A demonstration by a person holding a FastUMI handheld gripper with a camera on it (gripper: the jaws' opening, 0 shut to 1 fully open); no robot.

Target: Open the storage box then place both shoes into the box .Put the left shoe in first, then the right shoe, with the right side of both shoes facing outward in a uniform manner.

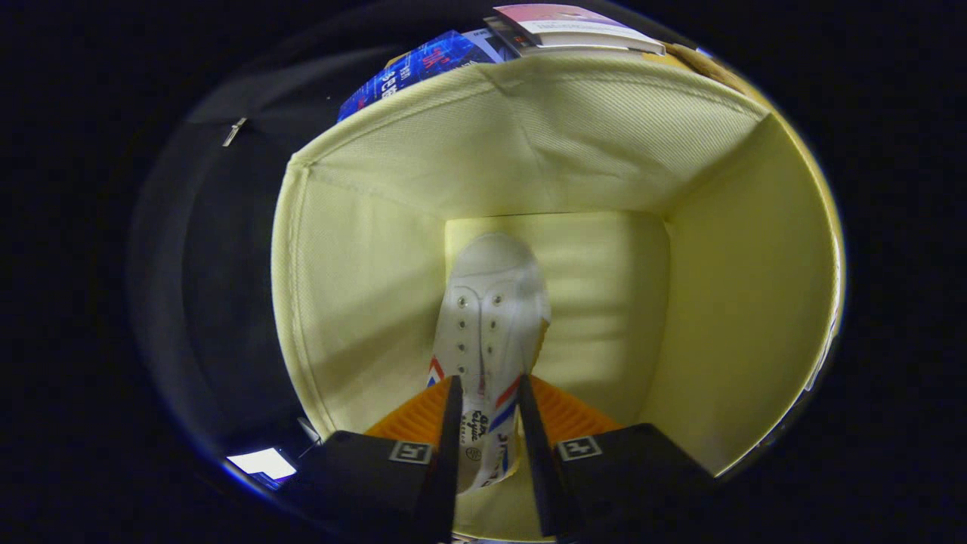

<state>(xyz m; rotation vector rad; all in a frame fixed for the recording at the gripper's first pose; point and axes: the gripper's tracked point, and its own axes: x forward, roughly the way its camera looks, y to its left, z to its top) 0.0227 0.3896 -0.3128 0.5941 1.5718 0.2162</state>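
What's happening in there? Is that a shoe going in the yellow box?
Yes. A person is holding tongs that grip a white shoe by its heel end, one finger on each side, toe pointing away. The shoe hangs down inside the open yellow box, near the left side of the bottom. No other shoe can be seen in the box, so this looks like the first one going in. Some books lie beyond the box's far wall.

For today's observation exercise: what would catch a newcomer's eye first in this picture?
First, the white shoe, clamped at its heel end between the gripper fingers and pointing toe-first down into the box. Next, the pale yellow fabric storage box, open, its walls surrounding the shoe. Beyond its far rim lies a stack of books.
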